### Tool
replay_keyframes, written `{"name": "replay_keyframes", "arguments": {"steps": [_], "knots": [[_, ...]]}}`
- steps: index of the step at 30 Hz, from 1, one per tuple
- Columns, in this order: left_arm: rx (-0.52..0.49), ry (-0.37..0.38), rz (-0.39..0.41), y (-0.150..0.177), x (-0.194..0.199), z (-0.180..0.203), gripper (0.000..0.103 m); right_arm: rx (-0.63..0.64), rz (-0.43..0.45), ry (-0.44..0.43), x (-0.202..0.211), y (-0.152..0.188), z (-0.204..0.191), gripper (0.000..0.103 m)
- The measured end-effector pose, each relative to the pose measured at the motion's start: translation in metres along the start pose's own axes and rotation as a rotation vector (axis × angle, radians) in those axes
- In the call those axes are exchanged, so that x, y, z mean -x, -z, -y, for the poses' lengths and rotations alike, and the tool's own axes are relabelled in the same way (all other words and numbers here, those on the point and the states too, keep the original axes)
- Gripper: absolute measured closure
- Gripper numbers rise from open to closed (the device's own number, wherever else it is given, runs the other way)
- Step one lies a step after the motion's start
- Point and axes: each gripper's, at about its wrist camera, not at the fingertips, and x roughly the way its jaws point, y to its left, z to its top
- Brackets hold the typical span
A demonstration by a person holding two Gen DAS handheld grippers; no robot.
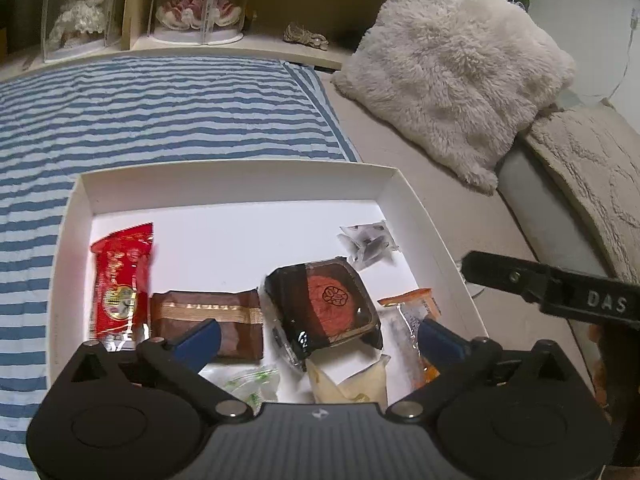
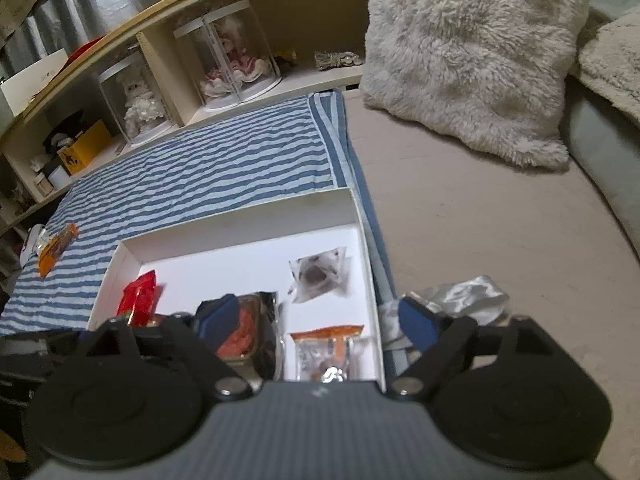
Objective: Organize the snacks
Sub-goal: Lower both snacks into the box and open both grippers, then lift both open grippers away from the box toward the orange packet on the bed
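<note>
1 white box [image 1: 416, 208], 7 snack packets inside, 1 fluffy pillow [image 1: 460, 64].

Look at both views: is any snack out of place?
Yes. One orange snack packet lies alone on the blue-striped blanket, outside the white cardboard box holding the others.

A home bedroom: striped bedspread [image 1: 160, 120] across the left, fluffy pillow [image 1: 460, 64] upper right, shelf [image 2: 280, 80] with cased dolls [image 2: 236, 60] along the top.

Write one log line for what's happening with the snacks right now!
left gripper: open, over box | right gripper: open, empty | in box: red pack, brown pack, mooncake | outside box: orange pack
</note>
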Motion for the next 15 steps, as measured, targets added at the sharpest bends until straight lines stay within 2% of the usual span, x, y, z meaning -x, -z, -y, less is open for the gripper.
{"name": "replay_keyframes", "arguments": {"steps": [4, 15], "knots": [[-0.007, -0.013, 0.012, 0.0, 0.011, -0.003, 0.0, -0.006, 0.022, 0.002, 0.012, 0.006, -0.003, 0.001], [-0.013, -0.023, 0.078, -0.002, 0.044, -0.024, 0.0, 0.019, 0.055, 0.012, 0.034, 0.016, -0.017, 0.001]]}}
